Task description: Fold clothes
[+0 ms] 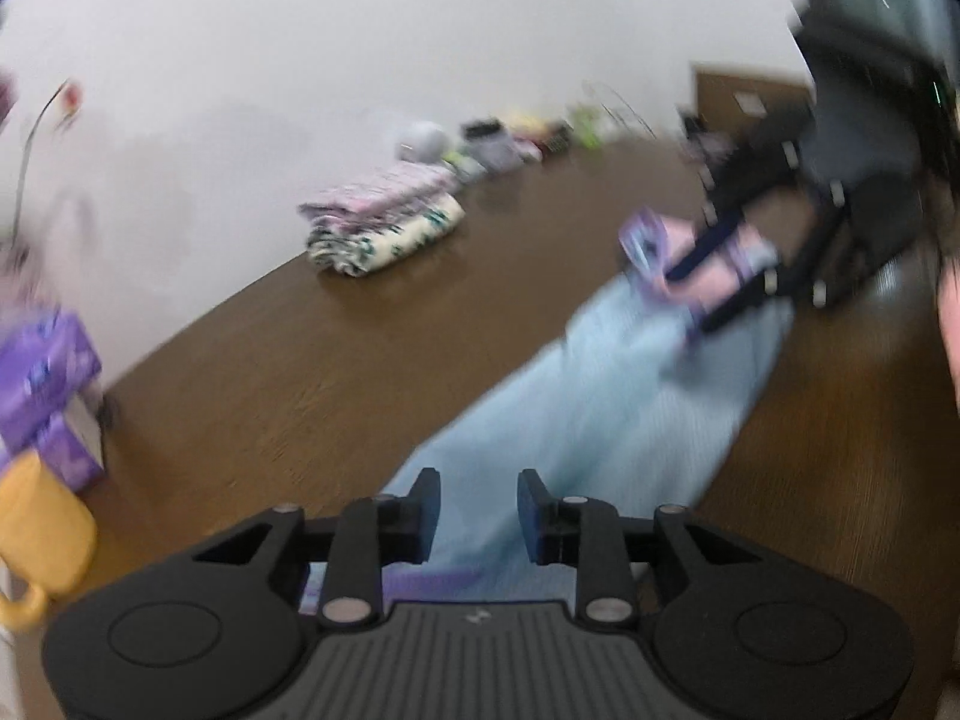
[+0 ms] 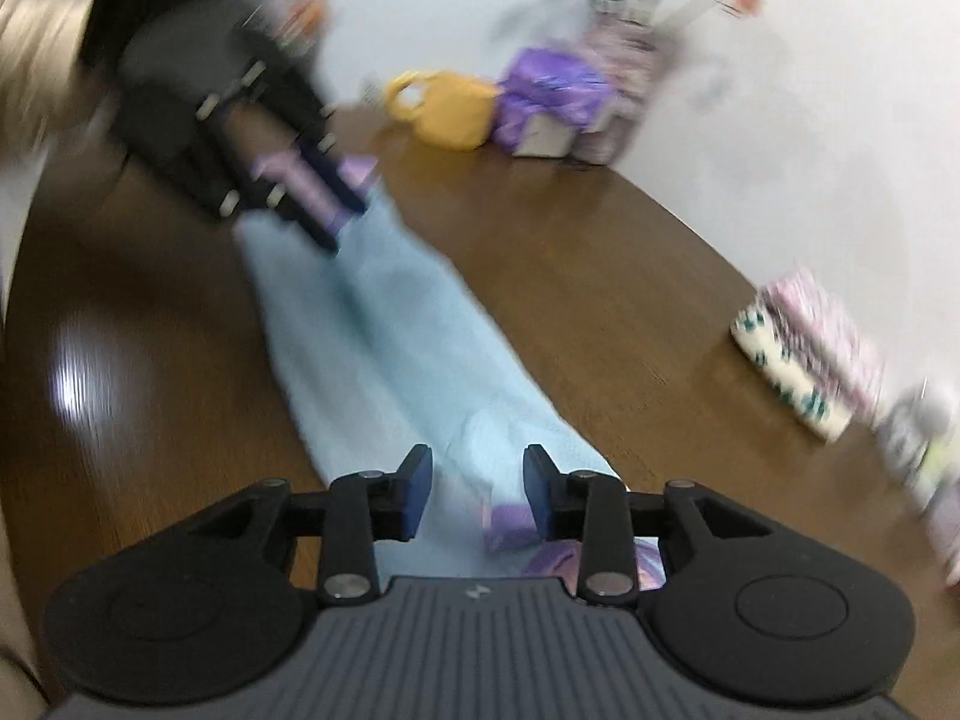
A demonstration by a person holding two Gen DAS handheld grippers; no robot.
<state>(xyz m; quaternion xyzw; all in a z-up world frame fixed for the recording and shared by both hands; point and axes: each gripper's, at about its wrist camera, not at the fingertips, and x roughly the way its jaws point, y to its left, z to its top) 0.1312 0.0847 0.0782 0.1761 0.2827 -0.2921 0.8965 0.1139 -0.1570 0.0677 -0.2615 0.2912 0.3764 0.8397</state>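
- the light blue garment (image 1: pixel 600 396) lay in a long narrow strip on the brown table (image 1: pixel 336 360), its ends trimmed in purple and pink.
- it looked thin, soft and light, a limp cloth that would likely sag and slide on the smooth wood; the purple-edged ends or corners seemed the best places to pinch.
- the left gripper (image 1: pixel 477 516) stood over one end of the strip, jaws apart, cloth showing in the gap but neither pad pressing on it.
- the right gripper (image 2: pixel 477 492) stood over the opposite end, jaws likewise apart, nothing clamped; a purple fold (image 2: pixel 510 528) sat just beside its right pad.
- in each wrist view the other gripper appeared blurred at the far end of the strip.
- a folded stack of patterned clothes (image 1: pixel 384 222) rested well apart, near the wall.
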